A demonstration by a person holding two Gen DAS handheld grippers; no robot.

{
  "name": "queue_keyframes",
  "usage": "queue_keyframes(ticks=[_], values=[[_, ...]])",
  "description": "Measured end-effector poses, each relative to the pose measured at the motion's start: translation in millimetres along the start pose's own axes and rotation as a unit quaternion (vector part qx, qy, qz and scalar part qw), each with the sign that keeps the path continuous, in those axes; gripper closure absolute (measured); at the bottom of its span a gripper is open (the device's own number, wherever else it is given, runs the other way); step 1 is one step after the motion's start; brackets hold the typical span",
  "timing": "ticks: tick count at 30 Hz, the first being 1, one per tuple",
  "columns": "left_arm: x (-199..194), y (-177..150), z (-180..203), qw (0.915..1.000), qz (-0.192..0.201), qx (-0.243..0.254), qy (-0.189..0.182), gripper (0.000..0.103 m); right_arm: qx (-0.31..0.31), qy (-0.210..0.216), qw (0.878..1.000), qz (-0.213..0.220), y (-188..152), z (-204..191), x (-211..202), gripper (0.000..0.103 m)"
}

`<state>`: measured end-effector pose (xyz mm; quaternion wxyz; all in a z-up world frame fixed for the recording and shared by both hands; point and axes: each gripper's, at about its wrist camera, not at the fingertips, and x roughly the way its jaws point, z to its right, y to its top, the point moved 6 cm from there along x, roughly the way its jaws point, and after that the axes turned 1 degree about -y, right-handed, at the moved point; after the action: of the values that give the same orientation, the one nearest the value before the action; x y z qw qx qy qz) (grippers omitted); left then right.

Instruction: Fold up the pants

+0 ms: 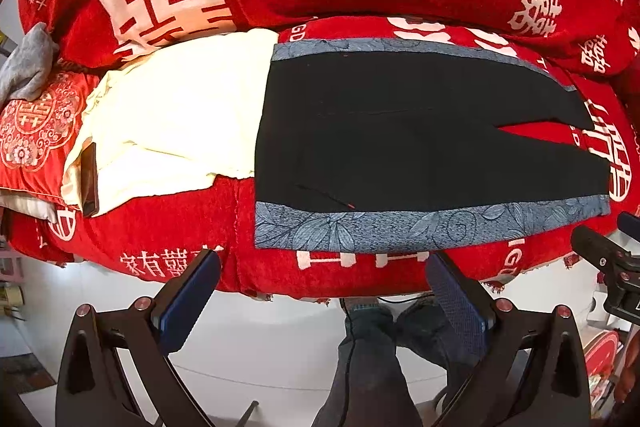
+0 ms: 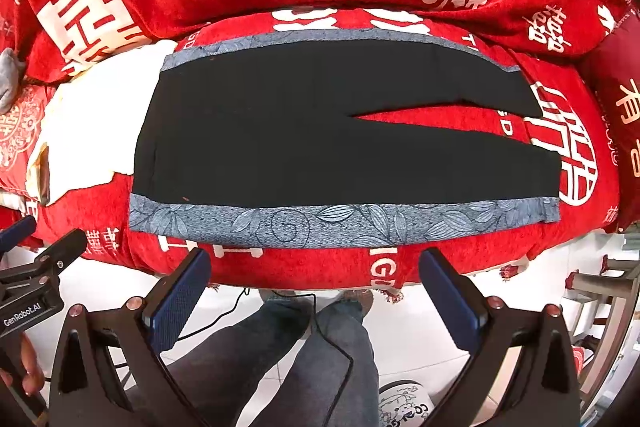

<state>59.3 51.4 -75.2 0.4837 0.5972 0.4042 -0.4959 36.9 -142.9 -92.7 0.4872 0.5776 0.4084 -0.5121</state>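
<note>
Pants (image 1: pixel 420 131) lie flat on the red wedding-print blanket (image 1: pixel 280 259), waist toward the cream cloth (image 1: pixel 172 131), legs splitting to the right. From the left wrist view, the left gripper (image 1: pixel 324 291) hangs spread and empty short of the blue leaf-print side stripe (image 1: pixel 400 227) — soft, light fabric that should drape and slide. From the right wrist view, the right gripper (image 2: pixel 314 287) is likewise spread, holding nothing; pinching the stripe edge near waist and hem looks best.

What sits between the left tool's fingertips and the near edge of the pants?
Only bare red sofa cover separates the left tool from the pants, as the left wrist view shows.
</note>
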Motion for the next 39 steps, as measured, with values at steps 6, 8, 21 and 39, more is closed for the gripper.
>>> queue_keyframes(ticks=[6,8,21,39], values=[[0,-2,8,1.0000,-0.003,0.003,0.000,0.000,0.003,0.000,1.000,-0.002,-3,8,0,0.000],[1,-2,9,1.0000,-0.005,0.002,0.000,0.000,0.003,0.001,1.000,-0.004,-3,10,1,0.000],[14,-5,13,0.9998,-0.019,-0.008,-0.006,0.000,-0.003,-0.006,1.000,-0.020,-8,20,7,0.000],[77,-11,14,0.9973,-0.044,-0.055,-0.020,0.000,0.021,0.112,0.992,-0.050,-3,18,63,0.000]])
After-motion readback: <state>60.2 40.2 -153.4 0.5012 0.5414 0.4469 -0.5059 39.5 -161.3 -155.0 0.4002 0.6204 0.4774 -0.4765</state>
